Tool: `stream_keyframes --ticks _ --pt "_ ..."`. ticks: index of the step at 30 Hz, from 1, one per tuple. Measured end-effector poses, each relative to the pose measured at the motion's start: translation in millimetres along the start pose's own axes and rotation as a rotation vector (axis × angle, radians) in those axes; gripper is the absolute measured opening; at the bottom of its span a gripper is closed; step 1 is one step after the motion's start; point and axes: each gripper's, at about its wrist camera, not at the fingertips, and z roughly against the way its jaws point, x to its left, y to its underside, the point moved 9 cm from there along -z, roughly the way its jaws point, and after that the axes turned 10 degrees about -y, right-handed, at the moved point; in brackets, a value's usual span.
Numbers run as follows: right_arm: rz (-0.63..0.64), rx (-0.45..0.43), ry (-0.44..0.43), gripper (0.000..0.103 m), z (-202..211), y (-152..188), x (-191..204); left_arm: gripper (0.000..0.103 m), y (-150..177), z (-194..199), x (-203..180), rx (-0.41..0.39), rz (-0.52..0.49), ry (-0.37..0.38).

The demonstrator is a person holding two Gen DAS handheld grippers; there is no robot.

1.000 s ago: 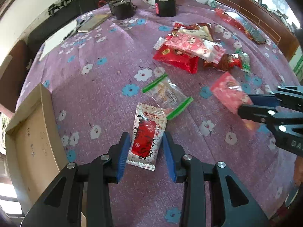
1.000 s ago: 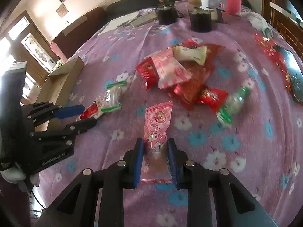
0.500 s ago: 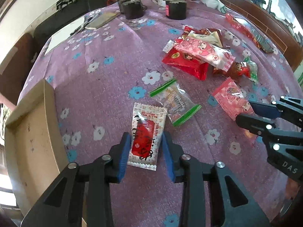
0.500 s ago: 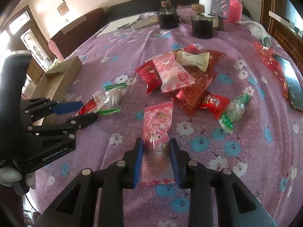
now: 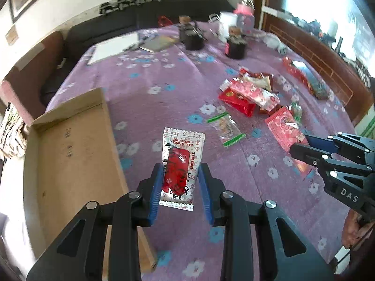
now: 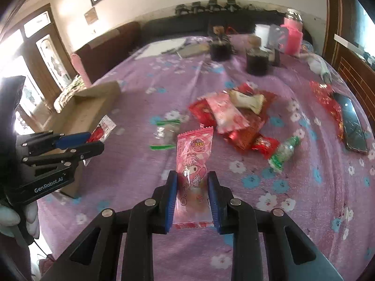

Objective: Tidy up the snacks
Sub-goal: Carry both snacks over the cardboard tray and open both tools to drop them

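The white-and-red packet [image 5: 180, 166] sits low at centre of the left wrist view, clamped between the blue pads of the left gripper [image 5: 181, 185] and lifted clear of the cloth; the jaws have just been closing on it. The pink packet [image 6: 193, 175] occupies the same position in the right wrist view, pinched by the right gripper [image 6: 192, 199], its upper end standing free above the cloth.

Left of the white-and-red packet, a shallow cardboard box [image 5: 70, 154] lies open at the table's left edge. To the upper right of that packet lies a clear packet [image 5: 226, 128] with green ends. Further right is a loose pile [image 6: 236, 117] of red, pink and cream wrappers, with a small green-and-white bottle [image 6: 284, 153] beside it and a phone [image 6: 352, 125] near the right edge.

The surface is a purple cloth [image 5: 164, 107] printed with white and blue flowers. At the far end stand two dark jars [image 5: 193, 37], papers [image 5: 112, 48] and a pink container [image 6: 291, 37]. Behind runs a dark sofa [image 5: 140, 21] against a pale wall; wooden panelling lines the right, a bright doorway the far left of the right wrist view.
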Motion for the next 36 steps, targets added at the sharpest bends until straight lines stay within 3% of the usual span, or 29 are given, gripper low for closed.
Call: stream_keyframes --ticks 11,21,29,36 --pt "0.087 0.010 -0.144 0.026 -14 -33 96 0.028 10 28 86 -0.048 0.133 -0.070" --pt "0.154 0.066 -0.246 0.026 -77 -68 185 0.029 11 -10 173 0.014 0.260 -0.156" --pt "0.177 0.111 -0.246 0.026 -135 -80 218 0.029 14 -54 205 0.098 0.343 -0.155" --pt "0.177 0.140 -0.208 0.026 -173 -83 217 0.029 21 -81 213 0.146 0.381 -0.150"
